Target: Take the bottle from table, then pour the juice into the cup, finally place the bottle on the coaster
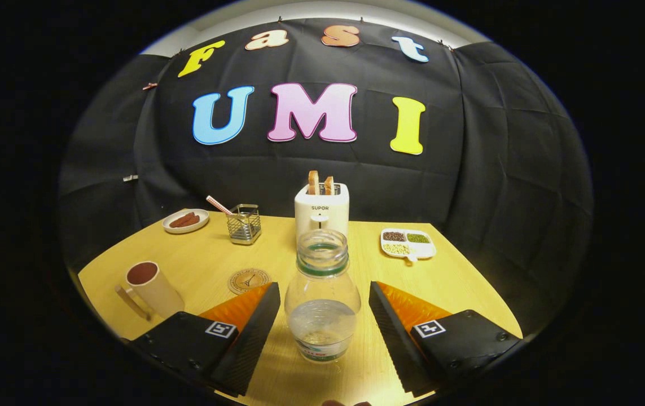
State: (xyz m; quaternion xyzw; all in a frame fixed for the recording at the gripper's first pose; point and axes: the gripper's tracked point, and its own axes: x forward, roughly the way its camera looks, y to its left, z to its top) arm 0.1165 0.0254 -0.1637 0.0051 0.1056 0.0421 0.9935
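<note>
Straddling bottle (322, 299) — gripper (324, 316) wide, untouching

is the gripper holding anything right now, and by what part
Nothing is held: the gripper is open, its jaws on either side of the clear plastic bottle's body, with gaps showing.

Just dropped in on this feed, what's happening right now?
A person is holding the tongs open around the bottle, which stands upright on the table between the two fingers; neither finger touches it yet, so it hasn't been picked up. The bottle has no cap and holds a little clear liquid. The cup stands beyond the left finger, and the coaster lies bare just ahead of that finger's tip. A toaster stands behind the bottle.
</note>
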